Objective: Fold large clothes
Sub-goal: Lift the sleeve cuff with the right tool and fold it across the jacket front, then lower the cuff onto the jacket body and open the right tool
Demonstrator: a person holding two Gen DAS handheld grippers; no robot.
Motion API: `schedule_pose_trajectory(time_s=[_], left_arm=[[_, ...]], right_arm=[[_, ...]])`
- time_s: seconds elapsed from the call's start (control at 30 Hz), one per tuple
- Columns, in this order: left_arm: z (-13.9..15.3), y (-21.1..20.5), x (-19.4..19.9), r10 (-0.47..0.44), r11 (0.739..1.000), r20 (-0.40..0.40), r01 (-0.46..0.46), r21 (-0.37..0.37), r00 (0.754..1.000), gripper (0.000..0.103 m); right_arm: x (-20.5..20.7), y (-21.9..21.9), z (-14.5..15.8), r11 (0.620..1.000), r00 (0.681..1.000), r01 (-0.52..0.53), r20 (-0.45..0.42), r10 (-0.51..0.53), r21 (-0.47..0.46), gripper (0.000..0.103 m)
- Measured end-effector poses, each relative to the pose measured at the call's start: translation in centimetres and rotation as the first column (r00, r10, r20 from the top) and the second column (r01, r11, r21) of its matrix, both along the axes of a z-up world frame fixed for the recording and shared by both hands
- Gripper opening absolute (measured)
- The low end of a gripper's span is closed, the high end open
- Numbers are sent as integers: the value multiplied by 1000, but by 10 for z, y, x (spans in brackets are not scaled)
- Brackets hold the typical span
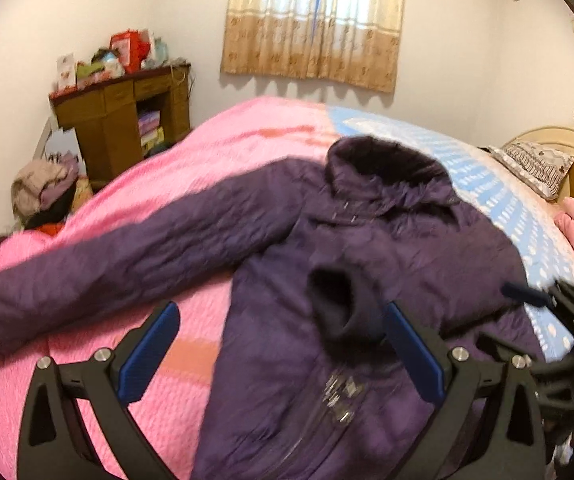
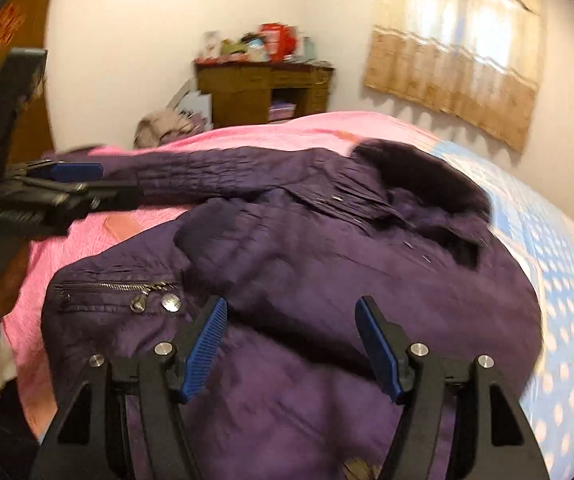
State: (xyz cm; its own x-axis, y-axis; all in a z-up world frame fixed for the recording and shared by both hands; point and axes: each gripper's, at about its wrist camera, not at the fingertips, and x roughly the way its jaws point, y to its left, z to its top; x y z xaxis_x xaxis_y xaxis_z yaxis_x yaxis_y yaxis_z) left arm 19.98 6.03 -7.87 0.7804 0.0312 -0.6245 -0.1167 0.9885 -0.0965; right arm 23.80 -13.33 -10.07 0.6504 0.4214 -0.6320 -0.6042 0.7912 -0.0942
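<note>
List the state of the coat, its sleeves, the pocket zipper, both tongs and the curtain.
Purple coat: spread front-up on the bed.
One sleeve: stretched outward.
Other sleeve: folded across the chest.
Pocket zipper: closed.
Left tongs: open, holding nothing.
Right tongs: open, holding nothing.
Curtain: drawn.

Left gripper (image 1: 279, 348), right gripper (image 2: 291, 344): black frames, ribbed blue pads, silver screws.
</note>
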Motion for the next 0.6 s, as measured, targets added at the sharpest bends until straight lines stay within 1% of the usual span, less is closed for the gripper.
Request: schedule_pose_trajectory(time_s=[0.07,0.17,0.23,0.3,0.37,0.4,0.47,0.53,0.6], left_arm=[[4,-14,11,-21,1000,16,21,8,1000,103],[0,-36,35,-29,996,23,27,81,999,103],[-16,-47,55,2,987,-10,0,164,1000,103],[-37,-52,68,33,969,-57,-18,248,998,103],[-55,-50,74,50,964,-105,-21,266,993,103],[-64,-48,75,51,963,-134,-14,268,990,103],[-67,-44,73,49,968,-121,-17,251,991,103],[-69,-44,73,50,967,-128,-16,255,990,103],[-73,-44,74,48,965,-133,-12,261,990,103]], right_arm=[[1,-21,-4,998,998,64,-2,-64,6,68],[5,-38,-13,992,992,125,-35,-125,-3,68],[13,-54,-13,983,982,181,-67,-178,26,68],[23,-72,-8,968,968,242,-86,-236,71,68],[41,-92,1,936,942,333,-84,-324,117,68],[48,-98,3,925,934,356,-87,-347,131,68],[73,-108,4,902,914,403,-109,-390,156,68],[93,-110,0,895,906,420,-117,-406,150,68],[116,-105,-10,895,900,430,-135,-415,120,68]])
